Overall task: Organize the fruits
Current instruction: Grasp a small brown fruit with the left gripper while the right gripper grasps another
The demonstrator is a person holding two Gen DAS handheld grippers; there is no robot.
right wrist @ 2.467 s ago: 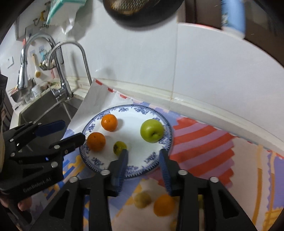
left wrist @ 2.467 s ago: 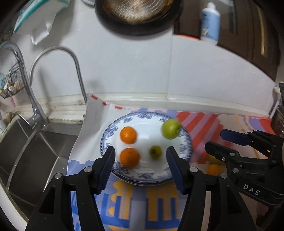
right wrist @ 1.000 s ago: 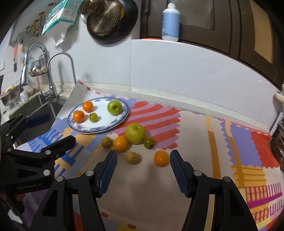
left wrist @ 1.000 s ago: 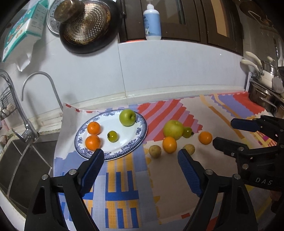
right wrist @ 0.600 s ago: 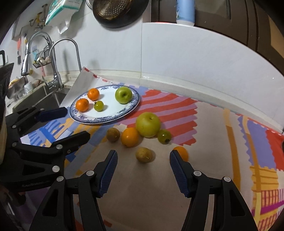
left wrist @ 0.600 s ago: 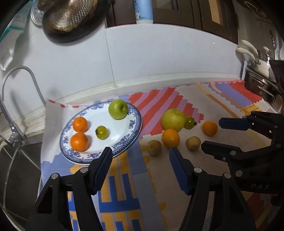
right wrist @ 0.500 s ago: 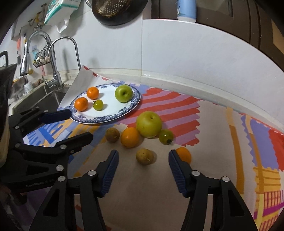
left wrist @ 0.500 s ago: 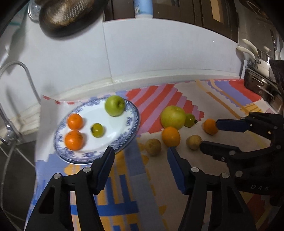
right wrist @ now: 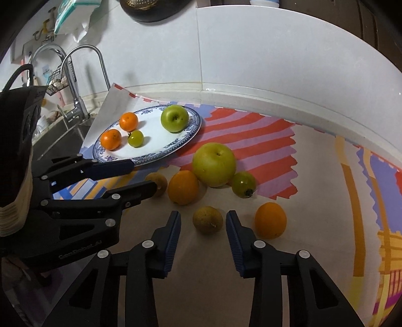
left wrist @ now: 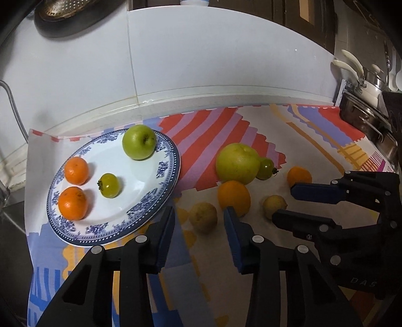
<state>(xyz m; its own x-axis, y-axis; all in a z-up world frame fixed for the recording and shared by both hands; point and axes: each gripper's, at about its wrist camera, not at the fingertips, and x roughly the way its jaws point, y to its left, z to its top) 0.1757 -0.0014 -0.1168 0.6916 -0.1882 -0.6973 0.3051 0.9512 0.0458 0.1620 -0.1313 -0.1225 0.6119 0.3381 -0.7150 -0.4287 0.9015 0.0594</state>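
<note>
Fruit is lying loose mid-frame on the patterned mat (left wrist: 314, 140), beside the blue-rimmed plate (left wrist: 165, 176). We are closing our left gripper (left wrist: 199, 221) around one brownish fruit (left wrist: 203, 217), our right gripper (right wrist: 203, 223) around another brown fruit (right wrist: 207, 219), neither touching.

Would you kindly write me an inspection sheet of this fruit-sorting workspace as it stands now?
Surface: colourful patterned mat over the counter.
Job's things: blue-rimmed white plate holds a green apple, two small oranges and a small green persimmon. Loose on the mat: large yellow-green pear, two oranges, green persimmon, two small brown fruits.
Clutter: nothing seen.
Grippers: left hand-held gripper and right hand-held gripper both closing, each around a brown fruit, pads not touching it.
Cables: nothing seen.
Surroundings: white tiled wall, chrome tap and sink, hanging pan, steel pots.
</note>
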